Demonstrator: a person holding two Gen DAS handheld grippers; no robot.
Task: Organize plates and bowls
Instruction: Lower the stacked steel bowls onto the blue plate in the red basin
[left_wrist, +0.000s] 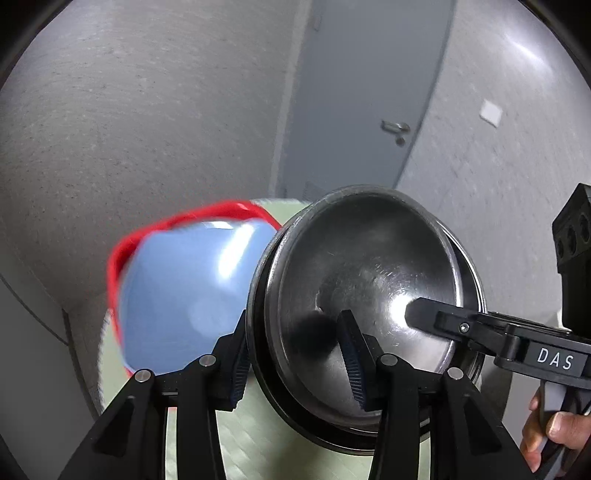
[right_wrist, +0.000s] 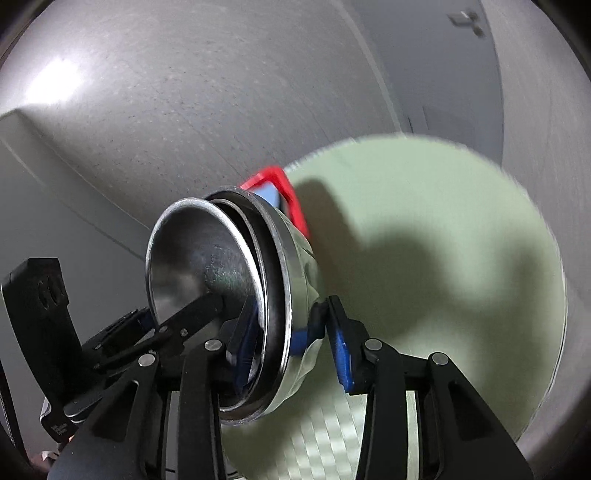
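A stack of nested steel bowls (left_wrist: 369, 288) is held tilted above a pale green round mat (left_wrist: 258, 435). My left gripper (left_wrist: 299, 354) is shut on the stack's rim, one finger inside the inner bowl, one outside. My right gripper (right_wrist: 291, 343) is shut on the rim of the steel bowls (right_wrist: 229, 280) from the other side; its finger (left_wrist: 436, 317) shows inside the bowl in the left wrist view. A blue dish (left_wrist: 184, 295) lies in a red one (left_wrist: 125, 243) behind the stack, both blurred.
The green mat (right_wrist: 424, 258) covers a round table. Grey walls and a grey door (left_wrist: 369, 96) with a handle stand behind. A hand (left_wrist: 554, 428) holds the right gripper's handle.
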